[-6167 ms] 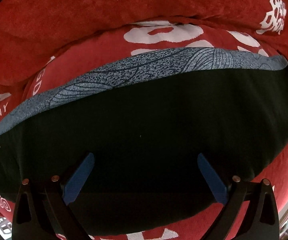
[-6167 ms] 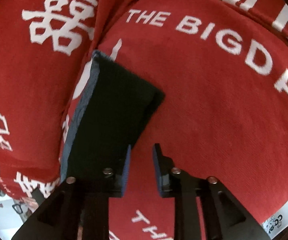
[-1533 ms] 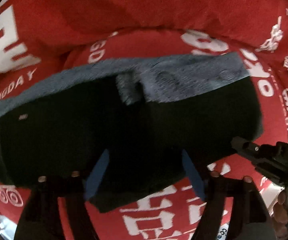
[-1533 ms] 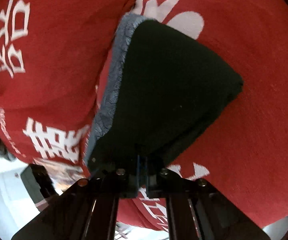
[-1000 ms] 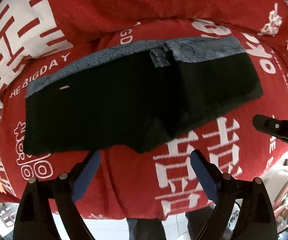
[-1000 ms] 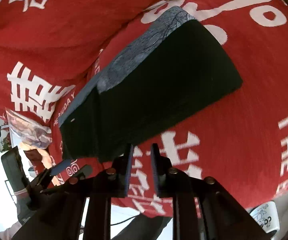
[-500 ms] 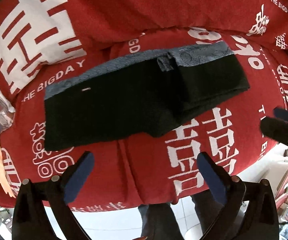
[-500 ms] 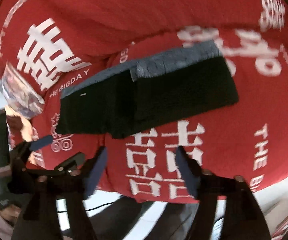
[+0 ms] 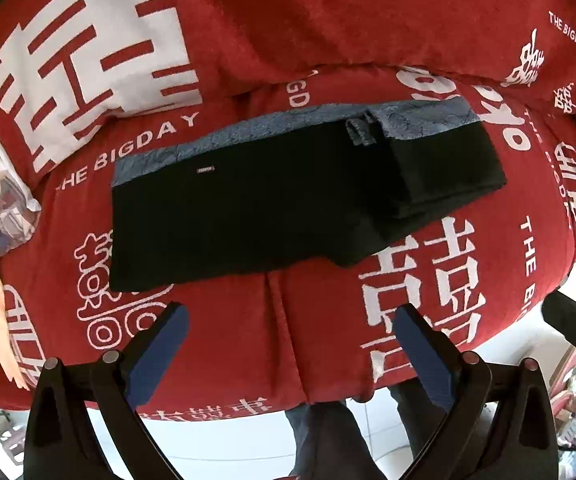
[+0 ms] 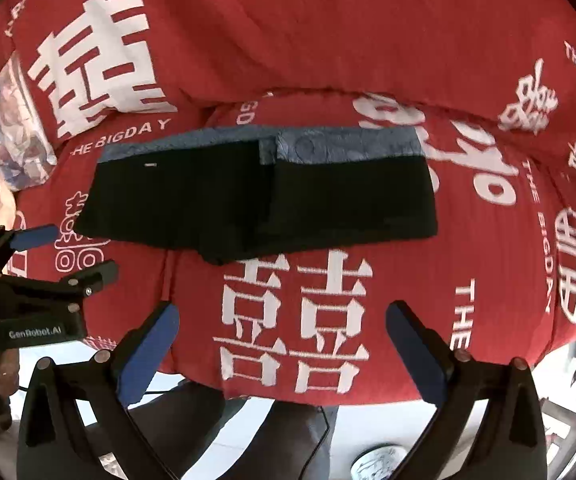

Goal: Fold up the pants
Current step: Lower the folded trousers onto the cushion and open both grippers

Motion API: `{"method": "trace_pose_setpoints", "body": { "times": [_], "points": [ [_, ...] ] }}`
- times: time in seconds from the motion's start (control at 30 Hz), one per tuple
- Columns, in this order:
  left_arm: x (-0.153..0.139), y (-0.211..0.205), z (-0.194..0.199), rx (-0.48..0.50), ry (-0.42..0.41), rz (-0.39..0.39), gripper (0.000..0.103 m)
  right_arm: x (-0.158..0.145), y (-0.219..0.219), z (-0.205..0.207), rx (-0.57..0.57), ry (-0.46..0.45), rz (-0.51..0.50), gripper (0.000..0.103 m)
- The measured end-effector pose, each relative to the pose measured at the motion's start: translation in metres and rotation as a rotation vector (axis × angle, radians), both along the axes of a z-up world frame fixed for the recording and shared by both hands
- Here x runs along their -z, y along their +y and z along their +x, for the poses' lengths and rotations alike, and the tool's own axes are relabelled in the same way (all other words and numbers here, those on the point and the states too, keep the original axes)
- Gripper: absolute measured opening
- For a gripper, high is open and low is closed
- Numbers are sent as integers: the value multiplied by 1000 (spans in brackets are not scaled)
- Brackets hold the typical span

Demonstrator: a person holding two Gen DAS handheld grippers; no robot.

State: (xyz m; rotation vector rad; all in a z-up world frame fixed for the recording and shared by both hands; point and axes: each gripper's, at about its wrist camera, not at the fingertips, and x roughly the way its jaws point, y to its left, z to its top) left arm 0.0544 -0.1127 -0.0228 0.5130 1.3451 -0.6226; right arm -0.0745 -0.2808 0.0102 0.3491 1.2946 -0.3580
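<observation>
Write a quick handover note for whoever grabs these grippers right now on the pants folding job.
Left gripper: open, holds nothing, off the cloth.
Right gripper: open, holds nothing, off the cloth.
Pants: black with a blue-grey waistband, lying flat on the red sofa cover. The right side is folded over onto the middle; the left side lies in a single layer.
Done: one fold, released.
Left: probably fold the left side over, then check the edges line up.
</observation>
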Motion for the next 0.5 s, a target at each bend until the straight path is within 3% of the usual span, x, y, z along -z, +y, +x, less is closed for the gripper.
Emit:
{"method": "trace_pose_setpoints", "body": {
  "times": [0.3,0.5],
  "points": [
    [19,18,-9,14,48,-13,103,15,19,-24,66,100,27,103],
    [15,46,-3,-49,43,-33,103,11,30,-8,17,115,38,103]
  ]
}}
